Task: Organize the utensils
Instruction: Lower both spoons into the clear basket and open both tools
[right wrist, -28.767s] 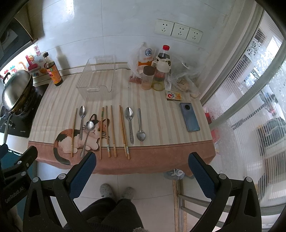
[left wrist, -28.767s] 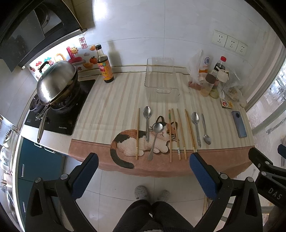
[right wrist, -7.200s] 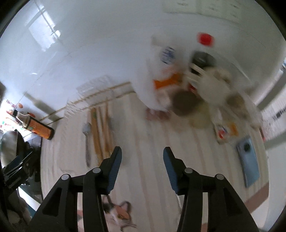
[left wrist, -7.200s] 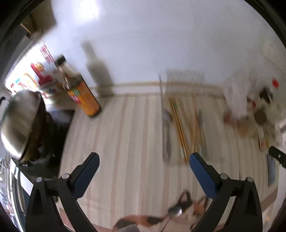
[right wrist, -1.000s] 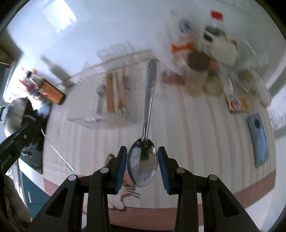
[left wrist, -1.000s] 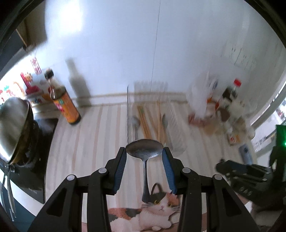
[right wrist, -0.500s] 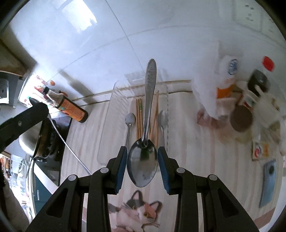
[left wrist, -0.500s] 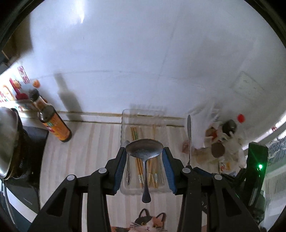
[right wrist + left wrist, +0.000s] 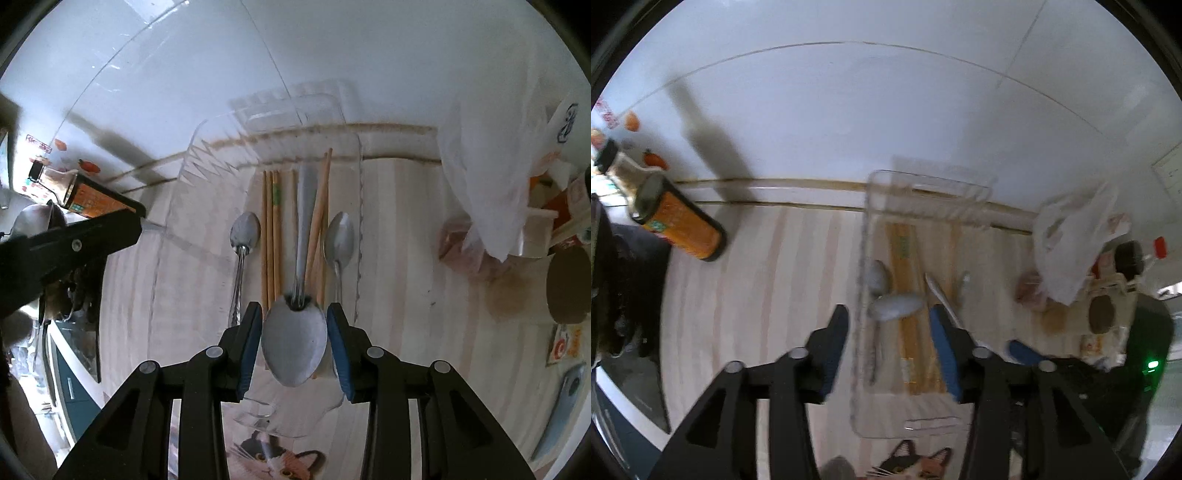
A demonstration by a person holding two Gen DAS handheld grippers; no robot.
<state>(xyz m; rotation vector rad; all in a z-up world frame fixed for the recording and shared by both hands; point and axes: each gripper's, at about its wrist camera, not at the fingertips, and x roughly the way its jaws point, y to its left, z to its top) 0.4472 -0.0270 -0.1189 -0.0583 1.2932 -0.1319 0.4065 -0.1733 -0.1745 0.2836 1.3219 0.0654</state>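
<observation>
**Last two spoons over the tray**

While my right gripper [image 9: 294,332] clamps a spoon [image 9: 295,334] by its bowl, the handle runs straight ahead from the jaws, lengthwise above the tray [image 9: 173,221] and its chopsticks [image 9: 271,229]. My left gripper [image 9: 889,334] stands narrowly parted around a blurred spoon [image 9: 895,307]; whether it grips, I cannot tell. A bottle [image 9: 679,227] stands far left, bags [image 9: 491,177] right; nothing blocks the drop.

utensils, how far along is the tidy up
Nearly done. The chopsticks and two spoons already lie in the clear tray. The right hand-held gripper grips a spoon over the tray. The left hand-held gripper is open with its spoon blurred just above the tray, apparently dropping. Only the right's spoon is left.
</observation>
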